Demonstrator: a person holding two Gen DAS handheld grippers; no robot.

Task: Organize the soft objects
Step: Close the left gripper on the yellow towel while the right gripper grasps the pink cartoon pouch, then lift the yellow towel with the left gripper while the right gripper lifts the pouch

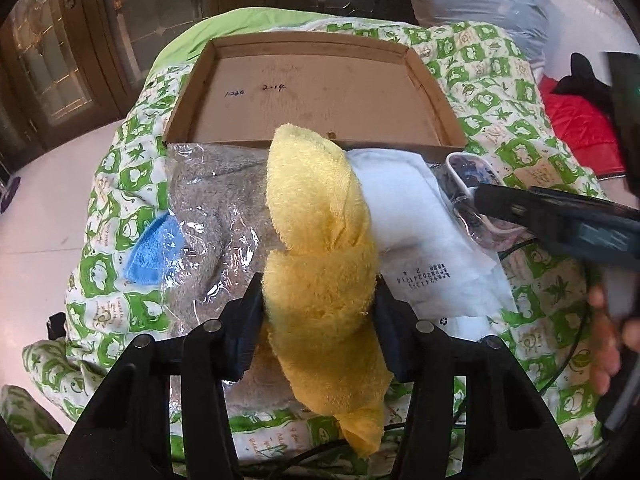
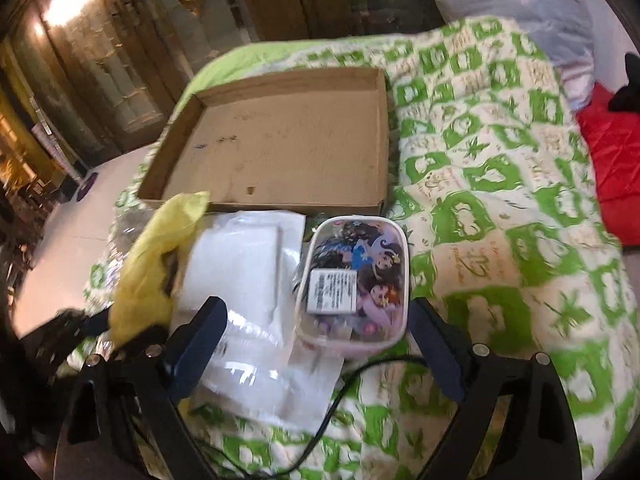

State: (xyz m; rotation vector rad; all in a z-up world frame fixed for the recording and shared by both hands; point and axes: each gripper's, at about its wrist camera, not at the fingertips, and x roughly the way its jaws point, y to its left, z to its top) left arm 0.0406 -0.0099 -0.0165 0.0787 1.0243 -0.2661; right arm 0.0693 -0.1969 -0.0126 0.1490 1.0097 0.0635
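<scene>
Step in hand: pick-up of the yellow towel [image 1: 320, 240]. Left gripper [image 1: 318, 308] has its jaws pinching the towel's bunched middle, both pads pressed into the terry; the top flops ahead of the jaws, the tail hangs below them. Looks like a secure grab, not yet carried.

Right gripper [image 2: 318, 344] has jaws spread with nothing gripped. The cartoon pouch [image 2: 354, 276] sits between them and slightly ahead, no pad touching it that I can see. The white packet [image 2: 248, 272] lies just left of those jaws.

The cardboard box [image 1: 436, 92] is empty, straight ahead of both grippers, on the green quilt [image 2: 500, 200]. A bagged grey plush [image 1: 224, 216] lies under the towel, left of the left jaws.

Next, my read: lift the towel clear of the bag film, carry it forward over the near box wall, release inside. Right side needs to drop and close squarely on the pouch; a cable [image 2: 360, 368] runs just under those jaws, snag risk.
</scene>
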